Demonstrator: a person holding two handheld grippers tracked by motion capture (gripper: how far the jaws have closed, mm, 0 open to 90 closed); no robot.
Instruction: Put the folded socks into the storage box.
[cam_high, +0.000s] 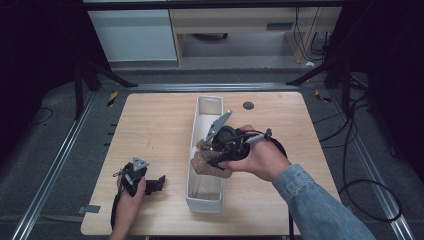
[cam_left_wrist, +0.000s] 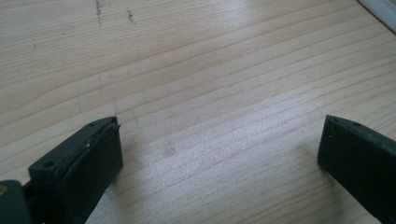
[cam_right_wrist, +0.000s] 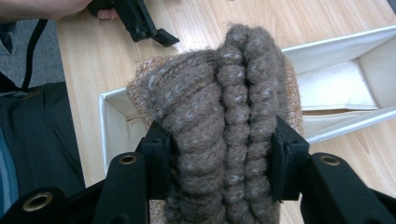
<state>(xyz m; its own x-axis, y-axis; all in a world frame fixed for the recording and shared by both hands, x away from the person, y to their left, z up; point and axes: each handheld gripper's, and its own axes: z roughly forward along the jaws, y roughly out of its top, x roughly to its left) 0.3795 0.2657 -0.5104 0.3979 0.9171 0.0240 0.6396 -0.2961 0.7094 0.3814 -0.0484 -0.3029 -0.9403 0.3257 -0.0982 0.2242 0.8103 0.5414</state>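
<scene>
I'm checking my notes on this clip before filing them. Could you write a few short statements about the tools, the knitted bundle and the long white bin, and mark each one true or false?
1. The right tool is clamped on a rolled brown knitted bundle. True.
2. The left tool grips a knitted item. False: its jaws stand wide apart with bare wooden table between them.
3. The bundle is held over the long white bin. True.
4. The bin is round. False: it is long, narrow and rectangular.
5. The left tool is on the table to the left of the bin. True.
</scene>
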